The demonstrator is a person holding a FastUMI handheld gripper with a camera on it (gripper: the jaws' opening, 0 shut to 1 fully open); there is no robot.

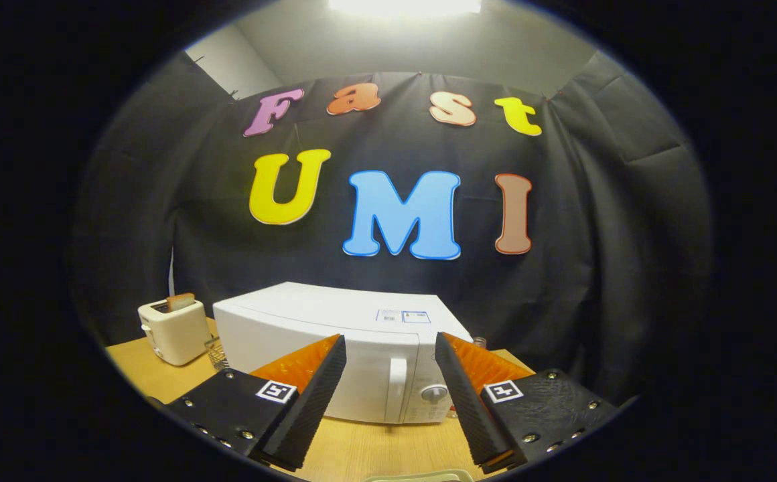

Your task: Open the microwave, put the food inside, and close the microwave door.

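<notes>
A white microwave [335, 328] stands on the wooden table [375, 448], its door shut. Its vertical door handle [396, 388] and a round knob [434, 393] on the control panel face me, showing in the gap between my fingers. My gripper [390, 348] is open, with nothing between its fingers, held a little short of the microwave's front. The pale rim of something [422, 476] shows on the table just below the fingers; I cannot tell what it is.
A cream toaster [173, 329] with a slice of bread [181, 301] in its slot stands to the left of the microwave. A small wire basket [216, 351] sits between the two. Black cloth walls close the booth behind the table.
</notes>
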